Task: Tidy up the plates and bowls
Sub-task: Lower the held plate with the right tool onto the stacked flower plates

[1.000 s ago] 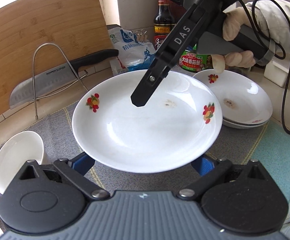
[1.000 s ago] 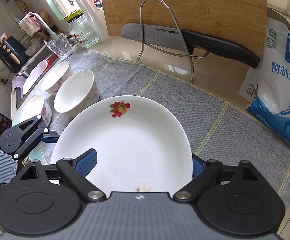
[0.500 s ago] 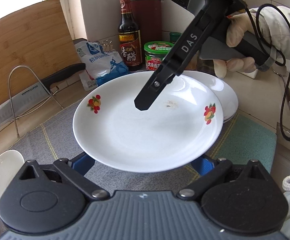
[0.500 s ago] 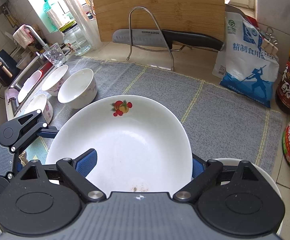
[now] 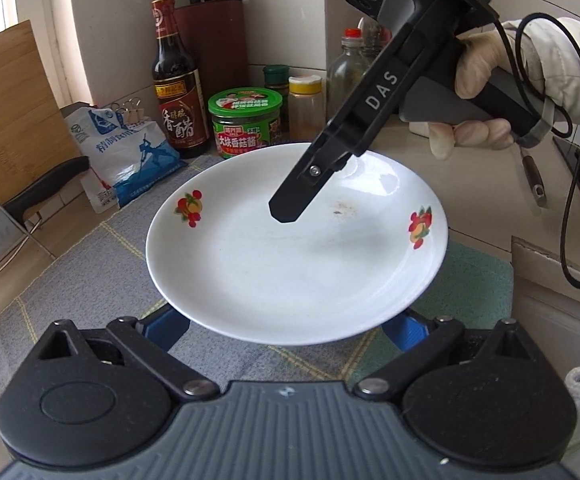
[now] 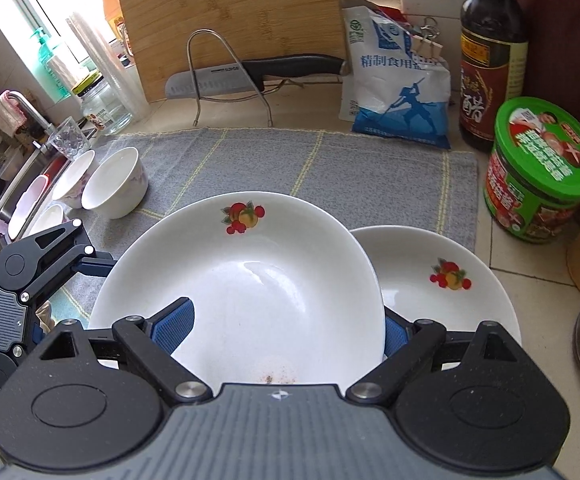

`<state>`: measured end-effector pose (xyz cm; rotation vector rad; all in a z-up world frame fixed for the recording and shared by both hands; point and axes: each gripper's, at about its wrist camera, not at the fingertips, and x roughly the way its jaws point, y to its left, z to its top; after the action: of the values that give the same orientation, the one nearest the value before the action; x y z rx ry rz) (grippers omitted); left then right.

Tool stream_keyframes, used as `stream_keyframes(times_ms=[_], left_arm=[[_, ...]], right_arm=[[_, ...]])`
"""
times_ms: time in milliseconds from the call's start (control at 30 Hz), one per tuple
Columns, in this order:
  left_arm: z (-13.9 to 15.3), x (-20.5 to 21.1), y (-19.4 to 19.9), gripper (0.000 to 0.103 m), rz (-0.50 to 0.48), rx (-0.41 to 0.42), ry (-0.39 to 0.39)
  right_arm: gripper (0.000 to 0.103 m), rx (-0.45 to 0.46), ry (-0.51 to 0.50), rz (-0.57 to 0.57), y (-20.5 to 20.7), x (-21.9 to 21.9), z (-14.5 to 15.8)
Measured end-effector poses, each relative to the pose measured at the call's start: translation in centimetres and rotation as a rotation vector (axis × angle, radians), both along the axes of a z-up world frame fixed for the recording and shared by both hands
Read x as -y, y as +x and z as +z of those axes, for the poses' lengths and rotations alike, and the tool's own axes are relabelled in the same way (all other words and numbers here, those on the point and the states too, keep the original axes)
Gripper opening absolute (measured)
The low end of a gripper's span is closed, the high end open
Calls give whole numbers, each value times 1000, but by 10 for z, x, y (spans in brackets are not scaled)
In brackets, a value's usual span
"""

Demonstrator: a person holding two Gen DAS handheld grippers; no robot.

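Note:
A white plate with fruit prints (image 5: 290, 272) (image 6: 250, 280) is held in the air between both grippers. My right gripper (image 5: 290, 216) (image 6: 286, 332) is shut on the plate's far rim, one finger lying across its top. My left gripper (image 5: 286, 326) (image 6: 90, 264) has its blue pads under the plate's near rim; its jaws stand wide apart. A second fruit-print plate (image 6: 445, 280) lies on the counter, partly under the held plate.
Several white bowls (image 6: 114, 188) stand by the sink at the left edge of the grey mat (image 6: 290, 160). At the back are a knife on a wire rack (image 6: 250, 76), a cutting board (image 6: 230, 20), a salt bag (image 6: 397, 96), a vinegar bottle (image 5: 178, 80) and a green-lidded jar (image 5: 246, 124).
Both grippers have carried the plate to the right across the mat, so it now hangs partly over the second plate. The bowls have fallen away to the left.

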<state>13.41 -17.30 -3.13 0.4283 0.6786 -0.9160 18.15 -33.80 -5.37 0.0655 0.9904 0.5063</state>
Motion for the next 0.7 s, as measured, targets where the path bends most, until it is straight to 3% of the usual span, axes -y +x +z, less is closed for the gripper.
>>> stream_keyframes(times_ms=[300,700], left_arm=[[-5,22,7,101,-79,-5,10],[-13,33,15,101,-96,-24,23]], right_arm=[[96,-12,12,-98,-11,31,-10],[96,-24,24,-137,-11,43,-22]])
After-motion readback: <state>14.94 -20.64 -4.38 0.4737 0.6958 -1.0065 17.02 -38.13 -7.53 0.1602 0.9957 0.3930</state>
